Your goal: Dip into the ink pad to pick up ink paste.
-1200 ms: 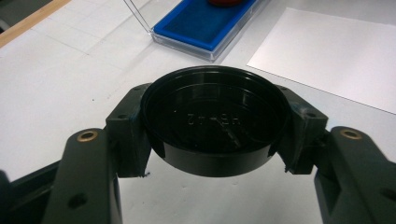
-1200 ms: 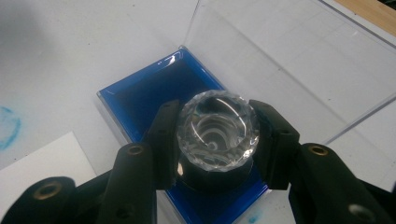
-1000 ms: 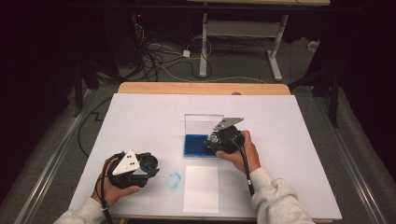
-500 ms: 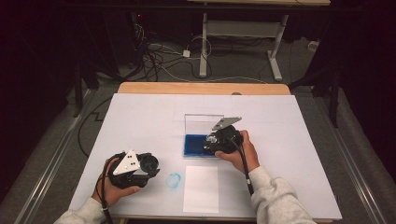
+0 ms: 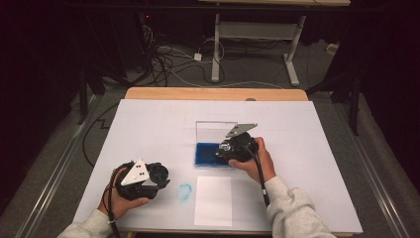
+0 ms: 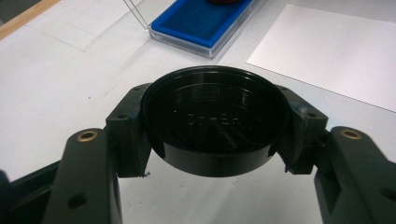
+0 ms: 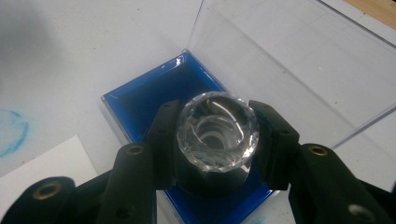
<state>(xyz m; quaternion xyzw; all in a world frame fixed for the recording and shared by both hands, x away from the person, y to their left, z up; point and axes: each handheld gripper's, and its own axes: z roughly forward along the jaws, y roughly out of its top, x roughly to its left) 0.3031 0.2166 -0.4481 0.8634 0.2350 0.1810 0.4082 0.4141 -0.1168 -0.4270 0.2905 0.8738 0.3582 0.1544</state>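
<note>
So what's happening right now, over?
Left gripper shut on black lid. Right gripper shut on clear-topped stamp, over blue tray. Nothing in the way.

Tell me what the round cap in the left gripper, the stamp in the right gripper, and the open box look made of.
Black cap: glossy moulded plastic, judging by embossed lettering and soft reflections. Stamp: clear faceted top, acrylic or glass, on a black base. Box: transparent hard plastic lid and walls, with a matte blue lining, probably foam or an ink pad.
</note>
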